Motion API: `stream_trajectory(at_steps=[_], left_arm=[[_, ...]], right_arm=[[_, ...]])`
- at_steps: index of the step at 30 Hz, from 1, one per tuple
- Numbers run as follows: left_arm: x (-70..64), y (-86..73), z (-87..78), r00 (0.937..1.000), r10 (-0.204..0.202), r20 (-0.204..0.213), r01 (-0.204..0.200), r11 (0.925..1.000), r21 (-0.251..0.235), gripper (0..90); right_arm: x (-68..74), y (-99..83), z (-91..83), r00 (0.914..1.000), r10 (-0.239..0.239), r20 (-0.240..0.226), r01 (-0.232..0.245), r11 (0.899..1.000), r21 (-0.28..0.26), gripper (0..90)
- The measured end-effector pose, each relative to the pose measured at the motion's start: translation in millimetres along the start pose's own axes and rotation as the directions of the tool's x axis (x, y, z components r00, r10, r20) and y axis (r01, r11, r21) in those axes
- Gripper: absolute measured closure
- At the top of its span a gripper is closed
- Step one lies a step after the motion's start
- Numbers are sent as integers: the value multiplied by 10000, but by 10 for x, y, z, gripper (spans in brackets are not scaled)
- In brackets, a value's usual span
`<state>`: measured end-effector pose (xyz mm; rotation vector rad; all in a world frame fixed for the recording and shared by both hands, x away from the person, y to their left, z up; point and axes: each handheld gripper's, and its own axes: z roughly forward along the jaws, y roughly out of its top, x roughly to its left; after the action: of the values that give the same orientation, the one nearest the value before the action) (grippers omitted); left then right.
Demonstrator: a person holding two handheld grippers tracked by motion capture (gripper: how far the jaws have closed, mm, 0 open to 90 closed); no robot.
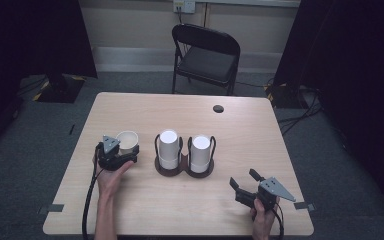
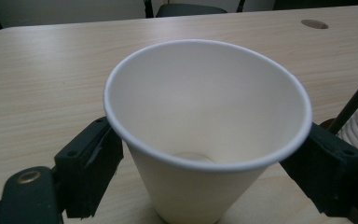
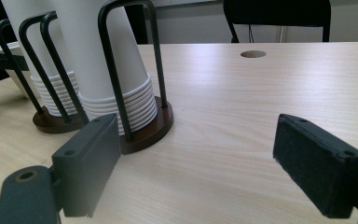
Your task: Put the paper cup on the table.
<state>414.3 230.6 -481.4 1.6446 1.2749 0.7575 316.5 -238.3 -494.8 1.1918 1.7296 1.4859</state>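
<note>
The pale wood-grain table (image 1: 240,130) is rectangular with rounded corners; two stacks of ribbed white cups (image 1: 200,152) stand upside down in dark wire holders at its centre; a smooth, tapered paper cup (image 2: 205,135) stands upright nearer the left edge, pinched by the left gripper (image 1: 122,150); the right gripper (image 1: 245,181), jaws spread, rests near the front right corner.
</note>
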Motion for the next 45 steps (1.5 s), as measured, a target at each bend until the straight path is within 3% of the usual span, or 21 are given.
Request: stream_trajectory(at_steps=[4, 7, 15, 17, 23, 27, 29, 32, 35, 37, 42, 45], left_arm=[[1, -38, -63, 9999, -11, -125, 13, 9999, 120, 157], [-15, -9, -131, 9993, 276, -237, -276, 9996, -20, 158], [-46, -110, -283, 9999, -90, -144, 87, 9997, -222, 158], [-68, -143, -327, 9999, -139, 99, 141, 9997, -192, 157], [-213, -193, -487, 9998, 163, 136, -158, 9992, -362, 157], [-305, -240, -606, 9990, 142, 424, -119, 9985, -528, 157], [-369, -277, -652, 9985, 326, 445, -301, 9980, -559, 158], [-470, -328, -704, 9984, 149, 546, -116, 9981, -611, 164], [-613, -386, -789, 9977, 490, 476, -446, 9949, -907, 162], [-659, -431, -804, 9946, 512, 898, -418, 9937, -1041, 162], [-753, -526, -796, 9955, 386, 866, -299, 9947, -987, 165], [-813, -582, -849, 9959, 595, 689, -507, 9911, -1228, 167]], right_arm=[[-1, 0, 2, 10000, -6, -14, 6, 10000, 12, 139], [1, 1, 2, 10000, 2, -19, -2, 10000, 34, 140], [-4, 2, 3, 10000, 64, -24, -64, 10000, 53, 140], [-4, 2, 3, 10000, 60, -19, -60, 10000, 52, 140], [-3, 2, 2, 10000, 49, 12, -49, 10000, 48, 140], [-4, 1, 1, 10000, 42, 17, -42, 10000, 18, 140], [-3, 0, 2, 10000, 29, 26, -29, 10000, 3, 140], [-3, 0, 0, 10000, 37, 35, -37, 10000, -6, 140], [-2, -1, -1, 10000, 34, 27, -34, 10000, -21, 140], [-1, 1, 3, 10000, 15, 38, -15, 10000, 27, 140], [7, 0, 2, 9999, -71, 81, 71, 10000, 21, 140], [5, 0, 3, 10000, -26, 89, 26, 10000, 27, 140]])
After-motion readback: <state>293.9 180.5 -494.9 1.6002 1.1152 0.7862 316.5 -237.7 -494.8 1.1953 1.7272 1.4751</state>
